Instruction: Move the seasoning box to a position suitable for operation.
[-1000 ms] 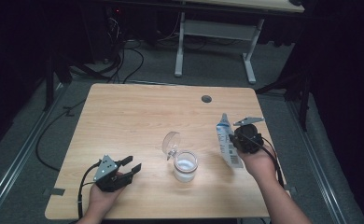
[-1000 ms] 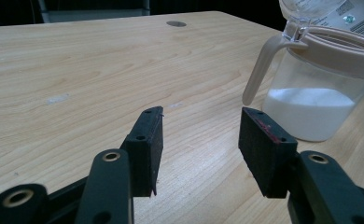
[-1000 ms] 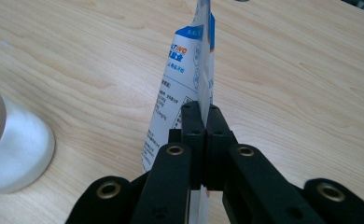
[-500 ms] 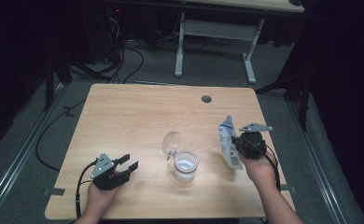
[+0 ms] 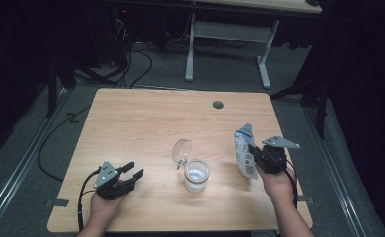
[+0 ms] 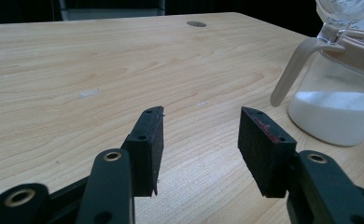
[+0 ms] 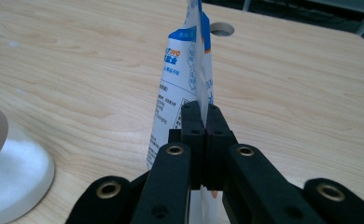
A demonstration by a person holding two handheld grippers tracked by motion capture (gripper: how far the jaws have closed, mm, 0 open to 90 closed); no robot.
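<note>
Two grippers are flanking the open jar (image 5: 196,175): the right gripper (image 5: 254,154) is pinching a pouch (image 5: 244,151) upright, apparently for pouring, while the left gripper (image 5: 130,174) is waiting wide and empty.

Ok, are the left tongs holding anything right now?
No, the left tongs stand open over bare table, with the jar off to their side.

The jar (image 6: 339,100) is cut off by the left gripper view's edge; the pouch's (image 7: 185,88) lower part is hidden behind the tongs.

White and blue pouch (image 7: 180,88), small print too blurred to read
</note>
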